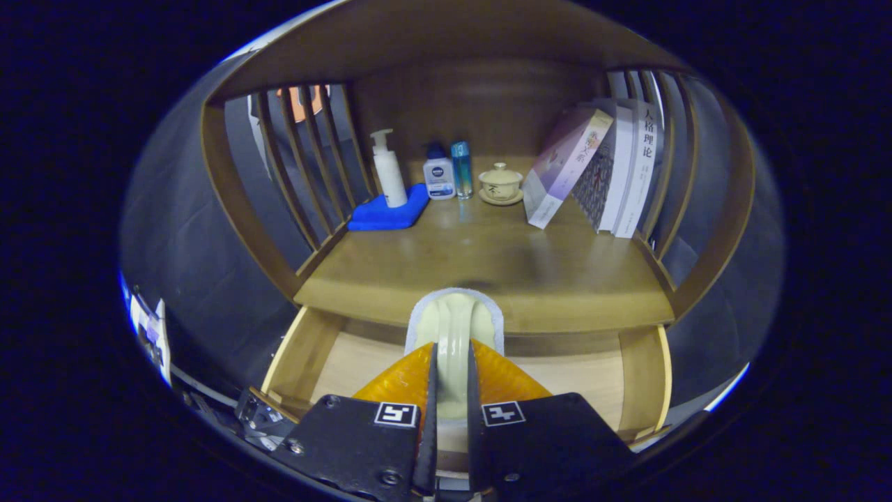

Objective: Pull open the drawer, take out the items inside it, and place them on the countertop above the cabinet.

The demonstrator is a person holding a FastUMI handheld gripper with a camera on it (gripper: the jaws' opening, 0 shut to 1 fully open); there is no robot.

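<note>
The gripper [451, 362] pinches one pale cream brush [454, 328] with a white fuzzy rim, both fingers pressed against its narrow handle, so that its rounded head stands up just beyond the fingertips. It is held over the open drawer [300, 355], whose light wooden floor shows to the left and right of the fingers; I cannot tell whether anything more lies in it behind the gripper. Just beyond the brush runs the near edge of the countertop [481, 268]. At the far left of it one white pump bottle [388, 171] stands on one blue cloth [387, 213]. Right of that stand one small white bottle with a blue cap [439, 174] and one slim blue bottle [461, 169], close together, then one lidded cup on a saucer [500, 185]. At the far right several books [606, 167] lean, perhaps four, against the slatted side.
</note>
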